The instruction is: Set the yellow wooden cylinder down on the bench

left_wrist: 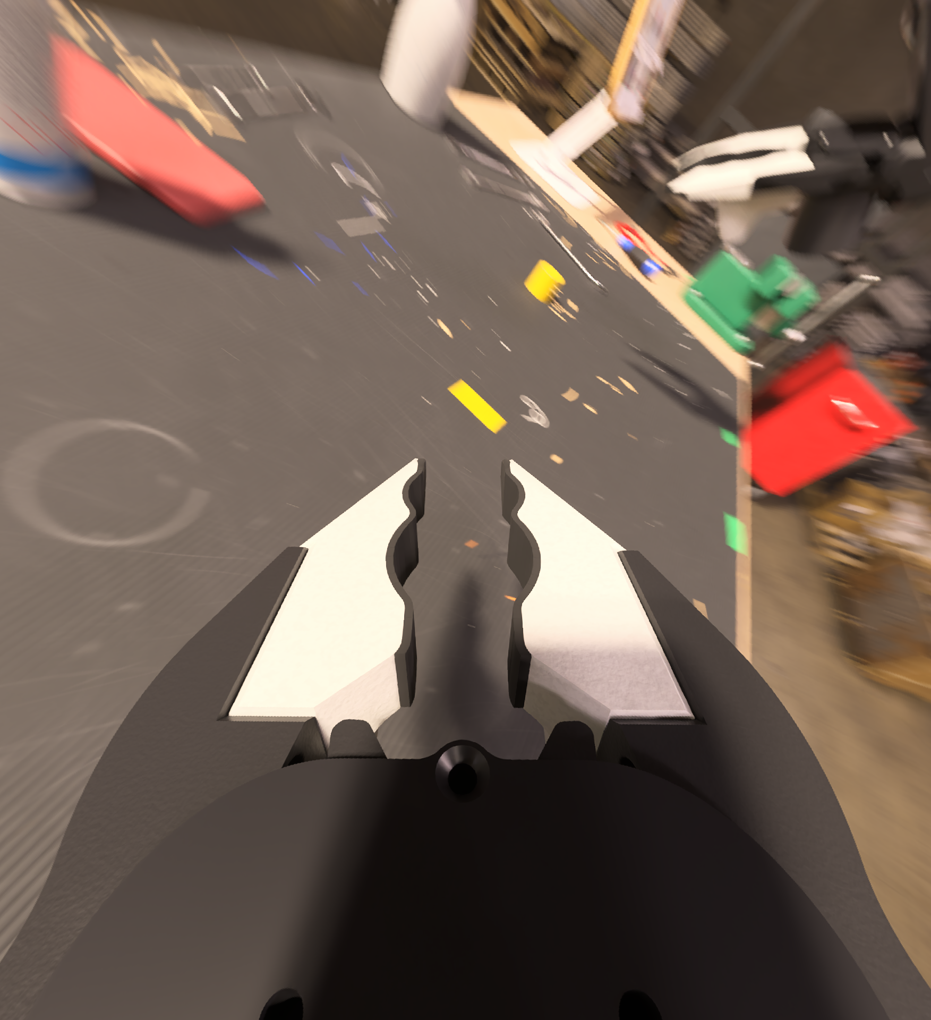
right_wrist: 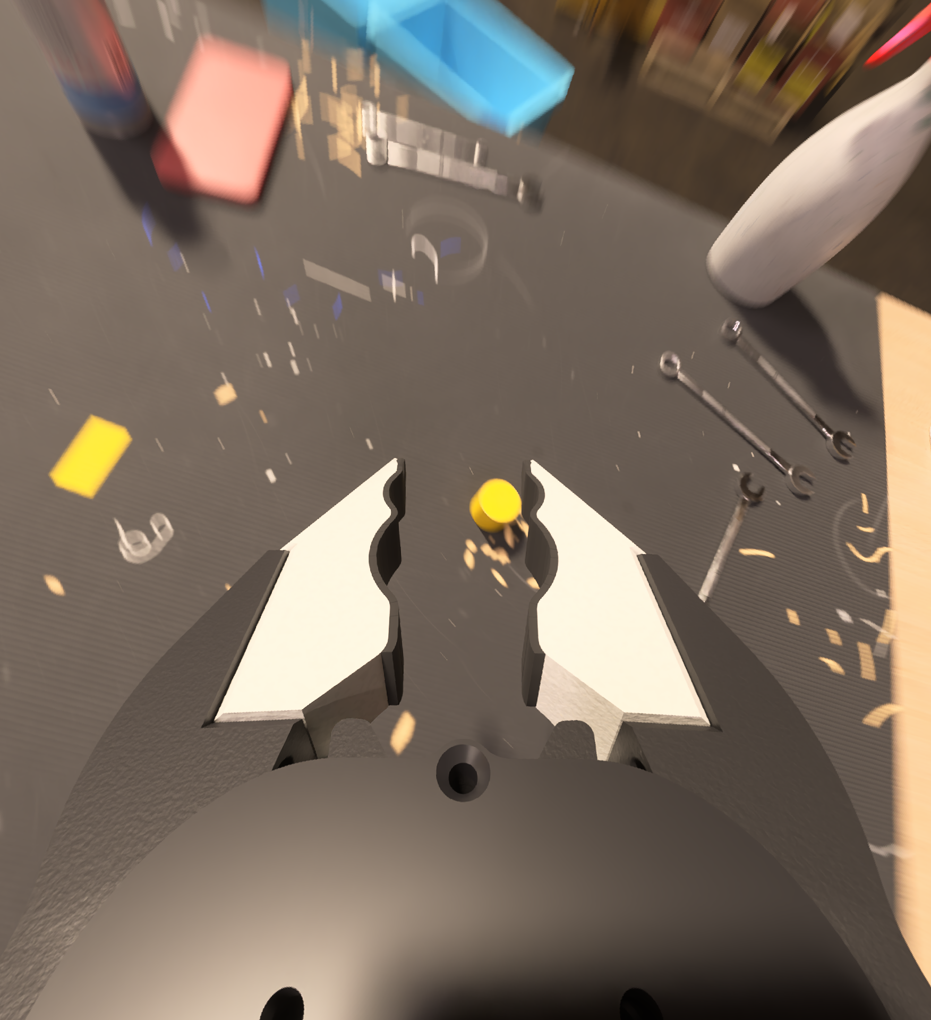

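The yellow wooden cylinder stands upright on the dark bench mat, below my right gripper, seen between its fingers close to the right one. The right gripper is open and empty, hovering above the mat. In the left wrist view the cylinder stands far ahead on the mat. My left gripper is open and empty above the bench mat. The right gripper shows far off at the upper right in the left wrist view.
A flat yellow block, a pink-red block, a blue bin, a white bottle, several wrenches, wood chips, and a clear clip lie around. The bench edge is at right, with a red box and green vise.
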{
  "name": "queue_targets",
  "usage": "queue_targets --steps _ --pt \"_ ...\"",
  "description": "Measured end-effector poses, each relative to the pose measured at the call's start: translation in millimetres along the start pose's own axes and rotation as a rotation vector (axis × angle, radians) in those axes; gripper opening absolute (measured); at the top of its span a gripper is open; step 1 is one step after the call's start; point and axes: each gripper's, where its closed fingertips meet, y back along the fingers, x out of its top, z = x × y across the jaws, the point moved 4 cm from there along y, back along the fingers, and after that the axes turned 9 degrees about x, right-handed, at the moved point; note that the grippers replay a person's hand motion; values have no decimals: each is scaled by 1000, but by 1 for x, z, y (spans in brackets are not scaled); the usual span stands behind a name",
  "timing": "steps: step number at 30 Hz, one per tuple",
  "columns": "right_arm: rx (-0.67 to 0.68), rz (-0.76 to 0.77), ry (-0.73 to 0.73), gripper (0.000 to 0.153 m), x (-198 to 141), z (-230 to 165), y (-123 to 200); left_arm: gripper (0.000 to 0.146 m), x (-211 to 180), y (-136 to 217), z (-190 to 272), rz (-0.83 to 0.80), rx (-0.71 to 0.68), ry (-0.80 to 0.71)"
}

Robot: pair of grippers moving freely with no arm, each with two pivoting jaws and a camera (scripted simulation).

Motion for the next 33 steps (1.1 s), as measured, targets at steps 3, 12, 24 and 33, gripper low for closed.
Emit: queue_targets --steps 3,12,24,33 --pt "-38 355 -135 57 -30 -35 6 40 21 47 -3 206 262 -153" --pt "-169 399 -213 72 -105 -90 -25 66 -48 106 -40 193 443 90" --pt "-213 363 -183 70 -118 -80 -16 81 -83 137 -69 184 750 -9" --pt "-162 386 -239 69 -123 -78 -17 74 -85 149 -81 211 741 77"
